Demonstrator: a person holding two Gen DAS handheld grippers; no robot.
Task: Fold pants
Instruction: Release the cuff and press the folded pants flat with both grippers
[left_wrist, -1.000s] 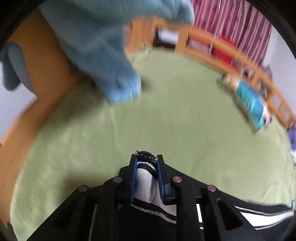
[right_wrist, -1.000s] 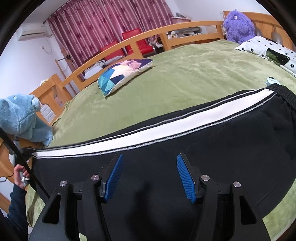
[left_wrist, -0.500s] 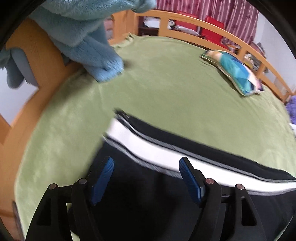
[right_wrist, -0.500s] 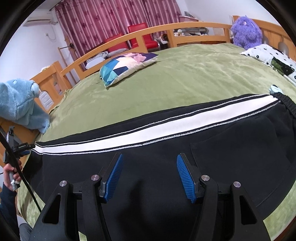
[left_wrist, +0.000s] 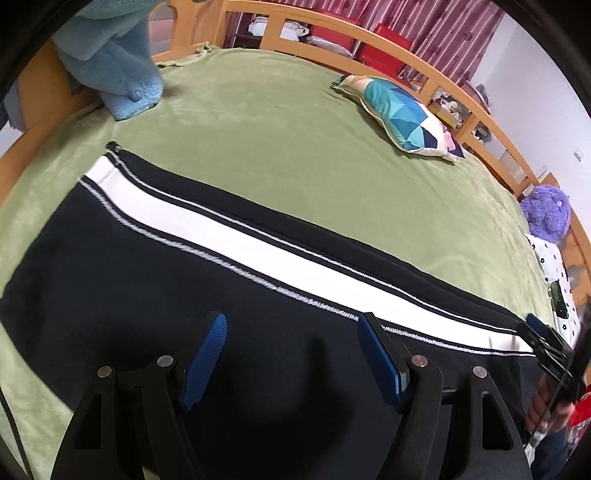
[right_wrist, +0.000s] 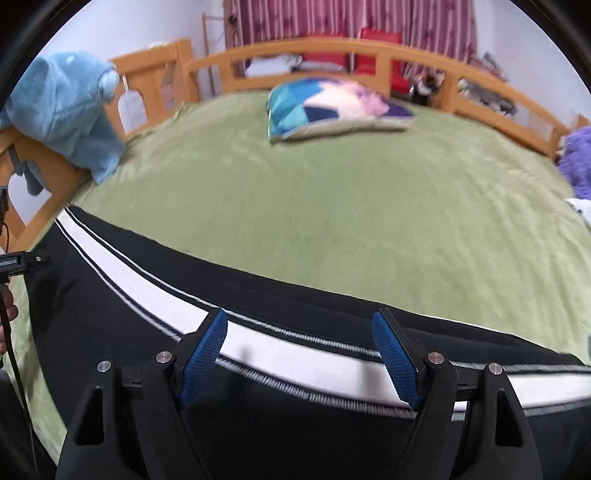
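Note:
Black pants with a white side stripe lie flat and stretched out along the near side of the green bed; the leg cuff is at the left end. My left gripper is open and empty, above the black cloth near the stripe. My right gripper is open and empty, over the white stripe of the pants. The right gripper also shows at the right edge of the left wrist view.
A multicoloured pillow lies at the far side of the bed. A blue plush hangs on the wooden footboard at the left. A purple plush and a patterned pillow sit at the right. A wooden rail borders the far side.
My left gripper let go of the pants cuff, opened, and pulled back and right over the leg. My right gripper swung left along the pants, staying open.

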